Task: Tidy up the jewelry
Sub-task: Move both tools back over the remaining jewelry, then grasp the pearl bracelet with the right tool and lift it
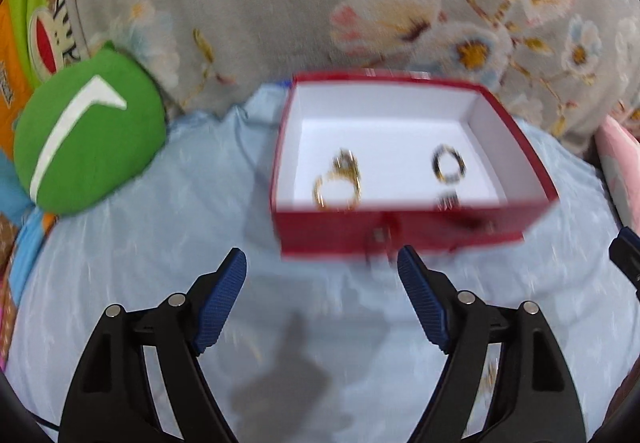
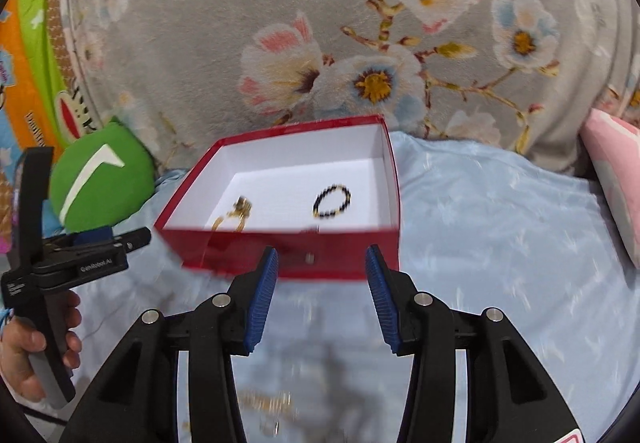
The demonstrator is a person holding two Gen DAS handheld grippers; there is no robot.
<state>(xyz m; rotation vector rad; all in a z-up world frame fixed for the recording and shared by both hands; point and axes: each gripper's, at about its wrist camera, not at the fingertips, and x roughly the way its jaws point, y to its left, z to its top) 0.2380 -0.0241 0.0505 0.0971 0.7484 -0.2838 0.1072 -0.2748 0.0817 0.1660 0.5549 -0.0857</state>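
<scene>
A red box [image 1: 400, 239] with a white inside sits open on the light blue cloth; it also shows in the right wrist view [image 2: 340, 263]. Inside lie gold jewelry [image 1: 338, 183] at the left and a black beaded bracelet [image 1: 449, 165] at the right; both show in the right wrist view, gold [image 2: 234, 219] and black [image 2: 332, 200]. My left gripper [image 1: 322, 263] is open and empty just before the box front. My right gripper [image 2: 322, 261] is open and empty at the box front. A blurred gold chain [image 2: 268, 403] lies on the cloth below the right gripper.
A green round cushion [image 1: 88, 139] lies left of the box. A grey floral blanket [image 1: 320, 3] rises behind. A pink pillow [image 2: 616, 171] is at the right. The left hand-held gripper [image 2: 80, 263] shows at the left of the right wrist view.
</scene>
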